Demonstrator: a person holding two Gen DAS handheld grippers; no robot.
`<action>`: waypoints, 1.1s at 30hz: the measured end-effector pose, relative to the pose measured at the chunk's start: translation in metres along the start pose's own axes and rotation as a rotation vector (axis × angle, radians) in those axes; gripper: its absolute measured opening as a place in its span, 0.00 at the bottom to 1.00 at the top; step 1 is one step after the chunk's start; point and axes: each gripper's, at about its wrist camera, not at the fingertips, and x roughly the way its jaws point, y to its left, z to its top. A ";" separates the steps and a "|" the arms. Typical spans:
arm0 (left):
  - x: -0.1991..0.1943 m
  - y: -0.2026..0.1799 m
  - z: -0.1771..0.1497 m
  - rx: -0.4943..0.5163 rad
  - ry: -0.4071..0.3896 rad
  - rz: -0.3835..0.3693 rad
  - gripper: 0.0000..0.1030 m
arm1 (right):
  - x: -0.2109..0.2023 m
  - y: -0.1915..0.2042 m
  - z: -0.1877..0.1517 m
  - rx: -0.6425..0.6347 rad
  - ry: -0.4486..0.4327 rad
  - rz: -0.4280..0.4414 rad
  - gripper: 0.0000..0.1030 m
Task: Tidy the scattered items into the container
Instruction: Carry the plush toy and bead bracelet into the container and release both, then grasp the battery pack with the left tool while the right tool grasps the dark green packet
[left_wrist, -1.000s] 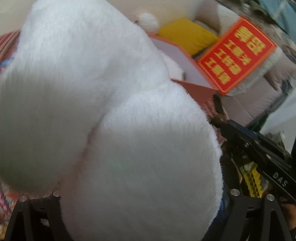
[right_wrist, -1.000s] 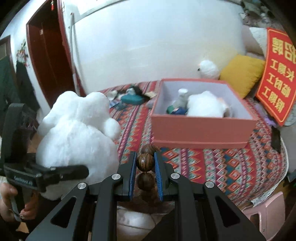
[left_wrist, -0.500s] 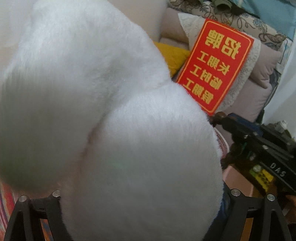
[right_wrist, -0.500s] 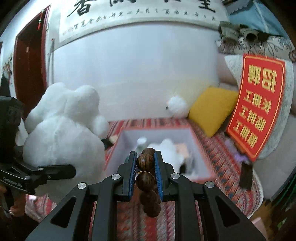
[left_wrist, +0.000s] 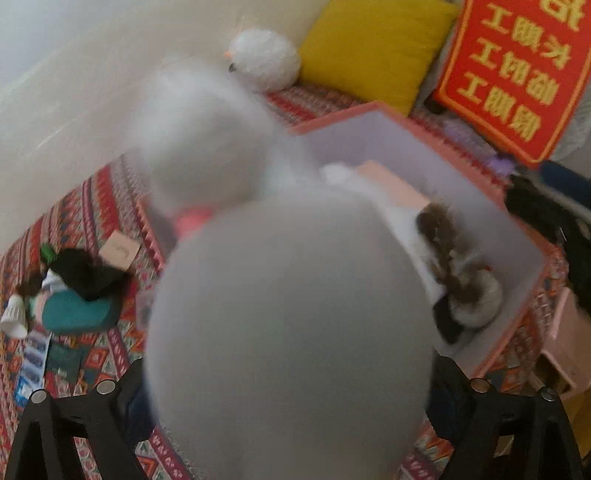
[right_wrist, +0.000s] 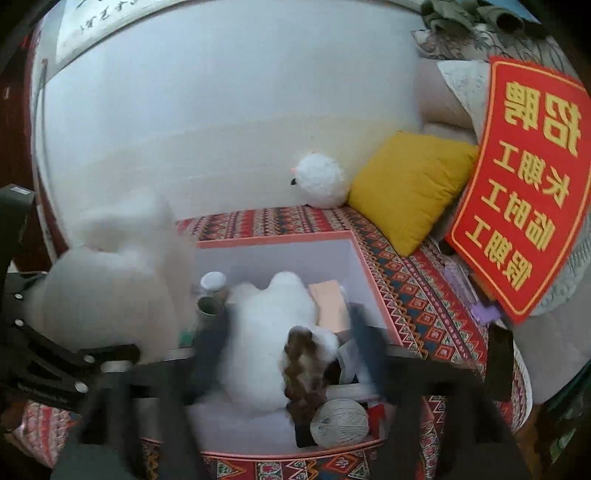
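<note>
A large white plush toy shows blurred between the wide-apart fingers of my left gripper, over the left edge of the pink box, and seems to be slipping away from them. The right wrist view has the same plush at the box's left wall. My right gripper is open above the pink box. A string of brown wooden beads is loose below it, against a white plush lying inside. The beads also show as a brown blur in the box.
The box also holds a ball of yarn, two cups and a pink card. A yellow cushion, a red sign and a round white plush stand behind. A teal item and black things lie on the patterned cloth.
My right gripper has opened over the box and let the beads go. Both grippers have tipped down towards the box. The white plush has drawn away from the left camera.
</note>
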 end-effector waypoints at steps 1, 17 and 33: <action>-0.004 0.005 -0.001 -0.007 -0.013 0.002 0.92 | 0.001 0.000 -0.003 0.002 -0.008 -0.004 0.83; -0.098 0.110 -0.094 -0.248 -0.143 0.085 0.99 | -0.081 0.055 -0.016 -0.024 -0.073 0.072 0.90; -0.043 0.300 -0.257 -0.492 0.069 0.317 0.99 | 0.004 0.286 -0.074 -0.235 0.175 0.411 0.93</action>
